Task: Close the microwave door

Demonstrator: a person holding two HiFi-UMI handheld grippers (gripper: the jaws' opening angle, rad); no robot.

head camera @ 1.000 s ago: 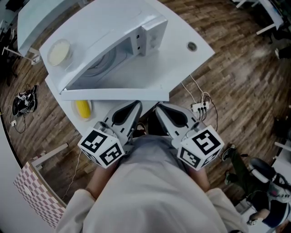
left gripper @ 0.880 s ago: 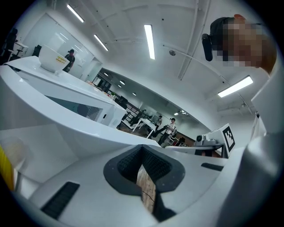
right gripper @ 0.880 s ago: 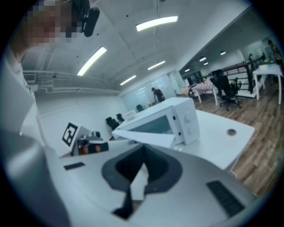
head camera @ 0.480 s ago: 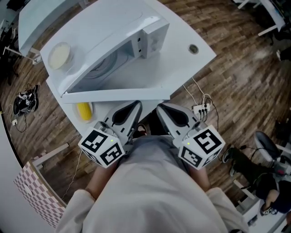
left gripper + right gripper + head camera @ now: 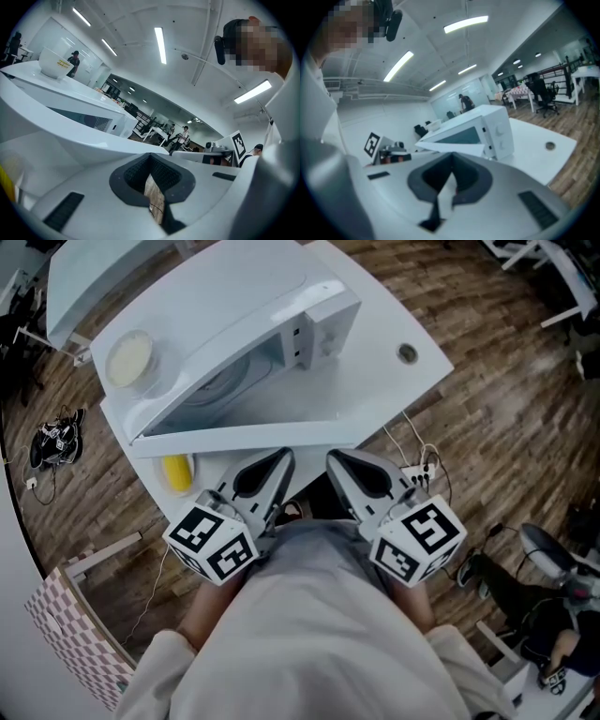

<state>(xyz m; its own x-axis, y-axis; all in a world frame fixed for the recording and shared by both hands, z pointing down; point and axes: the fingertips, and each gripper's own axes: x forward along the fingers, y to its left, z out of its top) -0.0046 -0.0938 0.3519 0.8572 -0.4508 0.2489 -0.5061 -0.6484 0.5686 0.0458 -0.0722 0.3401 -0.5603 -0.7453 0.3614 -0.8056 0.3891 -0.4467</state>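
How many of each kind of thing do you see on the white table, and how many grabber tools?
White microwave oven, door open: 1
Cream round bowl on top of it: 1
Yellow oblong item: 1
Hand-held grippers: 2, the left hand-held gripper and the right hand-held gripper
Total: 5

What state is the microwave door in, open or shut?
Open. In the head view the microwave door stands swung out toward the person, and the turntable shows inside the cavity.
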